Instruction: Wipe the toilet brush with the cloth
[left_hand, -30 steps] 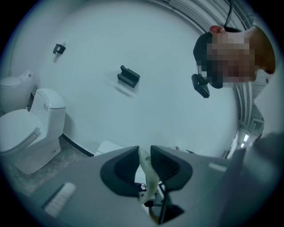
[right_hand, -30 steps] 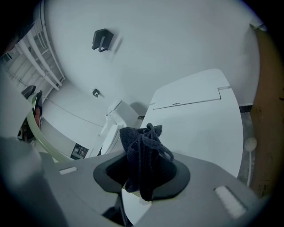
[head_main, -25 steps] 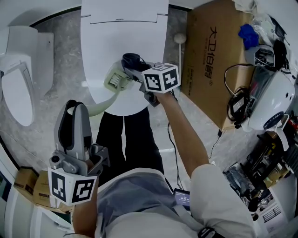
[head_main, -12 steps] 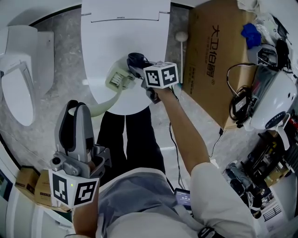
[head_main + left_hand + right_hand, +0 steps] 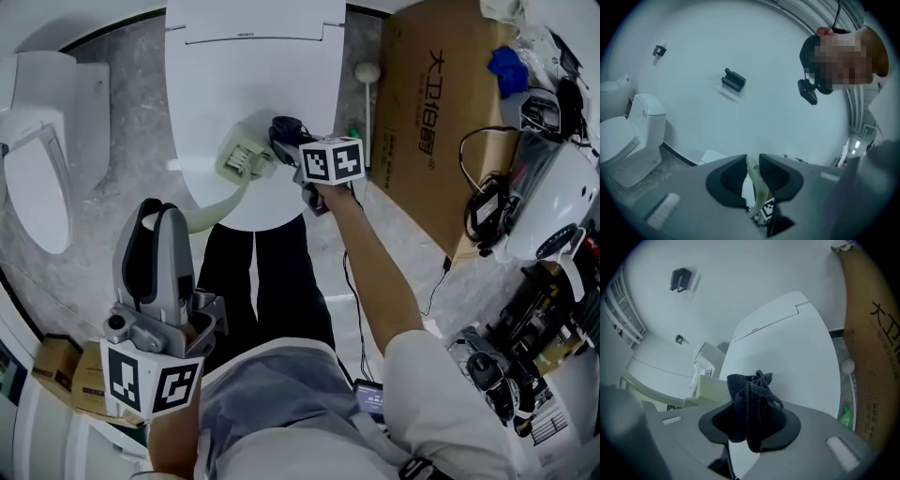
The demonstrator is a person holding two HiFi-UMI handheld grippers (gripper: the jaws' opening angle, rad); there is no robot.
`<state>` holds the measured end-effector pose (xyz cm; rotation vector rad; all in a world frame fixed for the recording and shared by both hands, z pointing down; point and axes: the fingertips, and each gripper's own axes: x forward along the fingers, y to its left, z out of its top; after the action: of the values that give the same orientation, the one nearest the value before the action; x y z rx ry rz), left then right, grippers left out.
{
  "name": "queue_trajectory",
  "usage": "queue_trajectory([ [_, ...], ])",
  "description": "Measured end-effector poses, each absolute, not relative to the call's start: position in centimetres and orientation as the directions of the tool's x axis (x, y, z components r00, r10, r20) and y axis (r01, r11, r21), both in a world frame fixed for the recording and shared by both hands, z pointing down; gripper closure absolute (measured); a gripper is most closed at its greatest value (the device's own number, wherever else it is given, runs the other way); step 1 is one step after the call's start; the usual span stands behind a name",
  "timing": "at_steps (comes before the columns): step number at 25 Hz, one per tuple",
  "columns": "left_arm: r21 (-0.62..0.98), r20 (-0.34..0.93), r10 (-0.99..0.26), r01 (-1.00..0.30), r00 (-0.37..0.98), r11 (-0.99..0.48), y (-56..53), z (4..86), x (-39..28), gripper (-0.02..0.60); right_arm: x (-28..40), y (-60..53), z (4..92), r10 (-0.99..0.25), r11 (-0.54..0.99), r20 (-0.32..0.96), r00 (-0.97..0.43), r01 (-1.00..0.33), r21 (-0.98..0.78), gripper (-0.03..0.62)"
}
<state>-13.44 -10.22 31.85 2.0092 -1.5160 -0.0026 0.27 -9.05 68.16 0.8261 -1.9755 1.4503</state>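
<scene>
Left tool [image 5: 751,168] clamped on handle of toilet brush [image 5: 242,157], right tool [image 5: 750,417] clamped on cloth [image 5: 749,389] over toilet lid [image 5: 234,84] — best press cloth onto brush head, handle steady.

The toilet lid [image 5: 253,84] at twelve o'clock is smooth, glossy white. The toilet brush [image 5: 246,157] is smooth, pale green plastic. The cloth [image 5: 750,404] is a dark, coarse, matt knit. At two o'clock the cardboard box [image 5: 422,141] is matt brown. The floor [image 5: 136,141] looks like mottled grey stone.
</scene>
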Motion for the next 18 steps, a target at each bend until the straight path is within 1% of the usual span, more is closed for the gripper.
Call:
queue_trajectory([
  [5,0.47,0.348,-0.869,-0.868,0.351,-0.163,-10.4,31.9,-13.4,0.581,0.8,-8.2,68.8,-0.191,0.131,0.719,-0.668,-0.743,-0.656,0.477],
  [11,0.47,0.347,-0.865,-0.865,0.363,-0.174,-10.7,31.8,-13.2,0.581,1.6,-7.4,69.4,-0.282,-0.027,0.679,-0.678,-0.702,-0.712,0.477],
  [18,0.468,0.341,-0.86,-0.862,0.38,-0.195,-11.0,31.8,-13.1,0.581,1.9,-6.5,69.4,-0.377,-0.115,0.66,-0.649,-0.675,-0.729,0.479],
])
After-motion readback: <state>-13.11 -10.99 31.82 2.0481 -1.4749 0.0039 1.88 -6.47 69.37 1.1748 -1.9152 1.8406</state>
